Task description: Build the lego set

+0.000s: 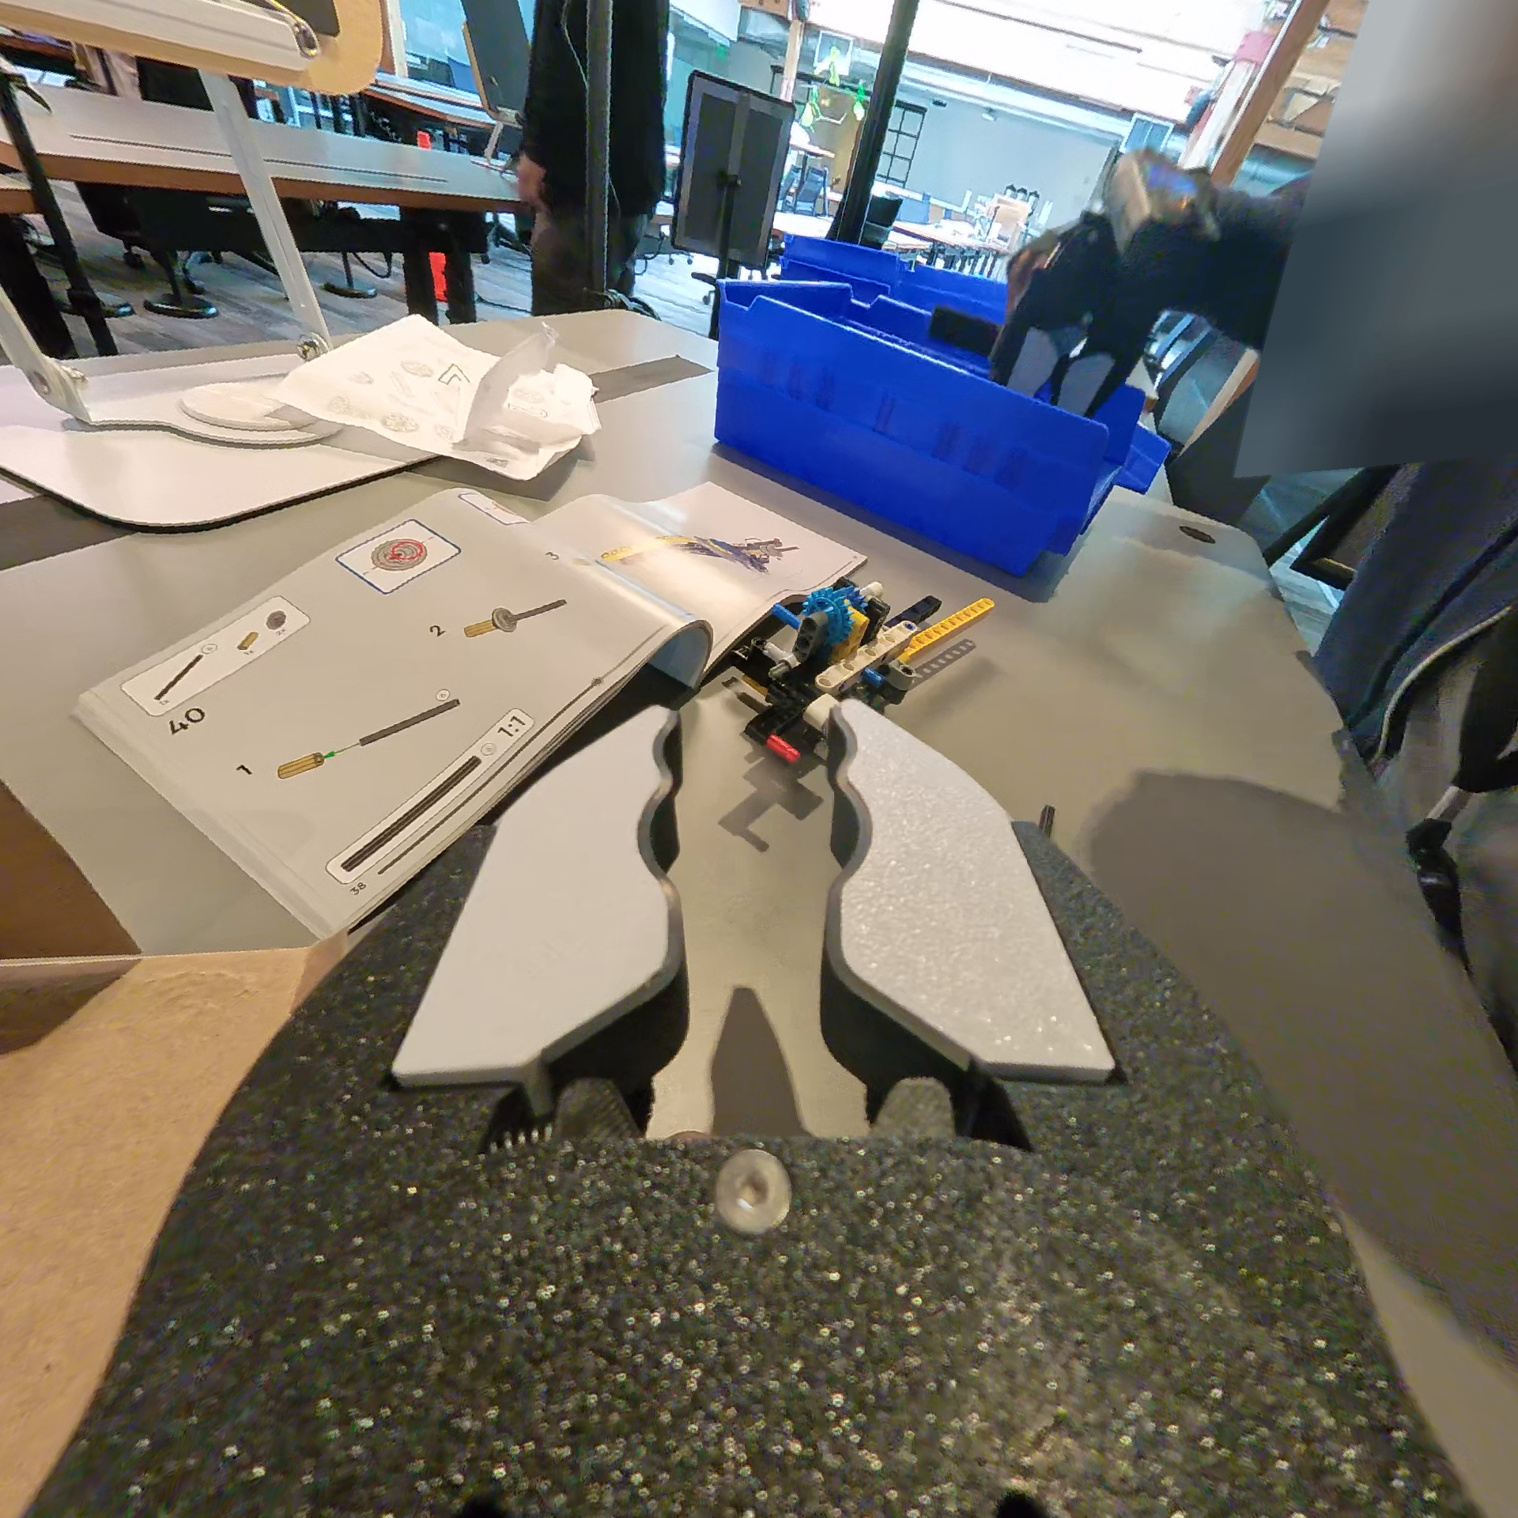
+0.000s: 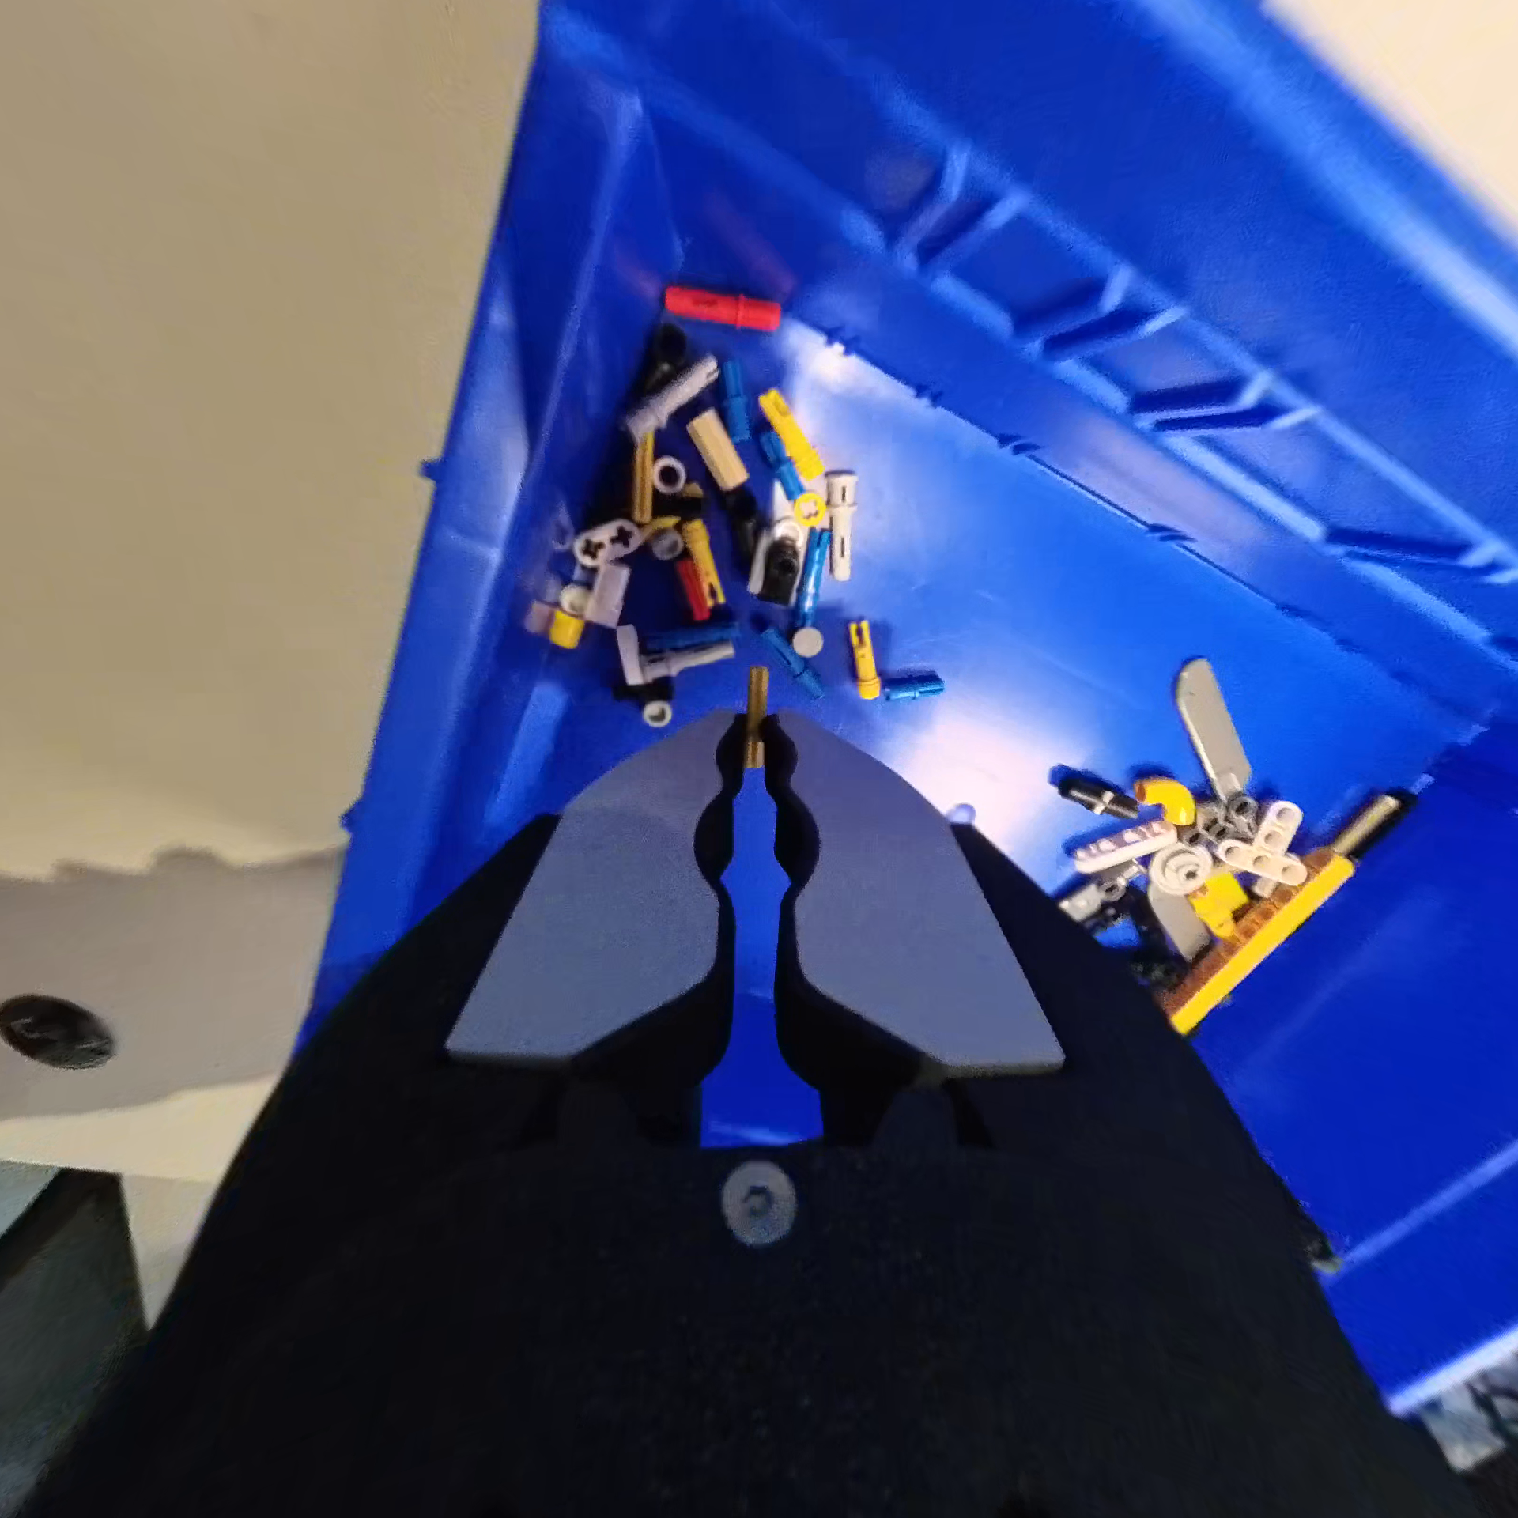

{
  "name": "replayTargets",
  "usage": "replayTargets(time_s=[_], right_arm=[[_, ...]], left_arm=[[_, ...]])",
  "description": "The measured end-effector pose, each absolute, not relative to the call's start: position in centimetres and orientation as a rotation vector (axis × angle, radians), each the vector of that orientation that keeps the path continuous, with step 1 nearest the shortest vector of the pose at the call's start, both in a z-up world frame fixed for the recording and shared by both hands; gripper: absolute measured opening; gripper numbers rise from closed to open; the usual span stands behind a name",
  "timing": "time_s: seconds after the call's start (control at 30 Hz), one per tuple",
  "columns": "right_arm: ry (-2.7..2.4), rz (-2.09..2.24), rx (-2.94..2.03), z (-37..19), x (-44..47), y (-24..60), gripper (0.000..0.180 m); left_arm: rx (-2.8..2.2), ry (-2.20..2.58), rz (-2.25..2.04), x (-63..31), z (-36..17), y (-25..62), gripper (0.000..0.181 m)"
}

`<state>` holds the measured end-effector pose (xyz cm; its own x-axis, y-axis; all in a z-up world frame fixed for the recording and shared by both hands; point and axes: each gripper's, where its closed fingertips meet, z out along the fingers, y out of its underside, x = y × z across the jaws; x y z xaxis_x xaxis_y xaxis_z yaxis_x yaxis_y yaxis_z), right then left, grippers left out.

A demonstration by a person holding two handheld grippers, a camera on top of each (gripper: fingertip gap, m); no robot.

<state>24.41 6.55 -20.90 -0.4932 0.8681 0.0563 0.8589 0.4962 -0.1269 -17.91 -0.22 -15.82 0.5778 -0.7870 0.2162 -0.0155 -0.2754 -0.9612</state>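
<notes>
While the right hand-held gripper (image 2: 756, 723) reaches down into the blue bin (image 2: 1068, 575), its two fingers are closed on a thin tan pin (image 2: 756, 713), which stands out a little past the tips. Just beyond the tips lies a loose pile of small parts (image 2: 723, 526): blue, yellow, black and white pins and connectors, with one red pin (image 2: 721, 307) near the far corner. A second heap (image 2: 1191, 854), with white beams, a grey blade-shaped piece and a yellow beam, lies in the other corner of the same bin, well apart from the first pile.

The left hand-held gripper (image 1: 756, 723) hovers low over the grey table (image 1: 1150, 657) with its fingers spread and nothing between them. Just in front of its tips sits the partly built model (image 1: 846, 657), a small assembly of black, white and yellow beams with a blue gear on top and a long yellow beam pointing away. The instruction booklet (image 1: 370, 698) lies open beside the model, and its bent page touches the model's edge. The blue bin stands behind the model, and torn paper bags (image 1: 460, 394) lie farther back on the table.

I judge that the build is somewhere in the middle: the model already has many pieces, but many parts remain in the bin. The pin in the right fingers is probably for the step on the open page, and it is not yet brought to the model.
</notes>
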Motion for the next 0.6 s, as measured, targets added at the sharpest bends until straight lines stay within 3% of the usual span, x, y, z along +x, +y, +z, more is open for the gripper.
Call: replayTargets(time_s=[0.33,0.6], right_arm=[[-2.232,0.197,-1.676,-12.7,16.1,1.6,0.004],[-2.012,0.437,-1.699,-14.7,2.7,-5.2,0.004]], left_arm=[[-1.711,0.772,-0.833,-17.0,-16.4,-1.1,0.033],[-1.759,0.795,-0.802,-17.4,-17.2,-1.8,0.032]])
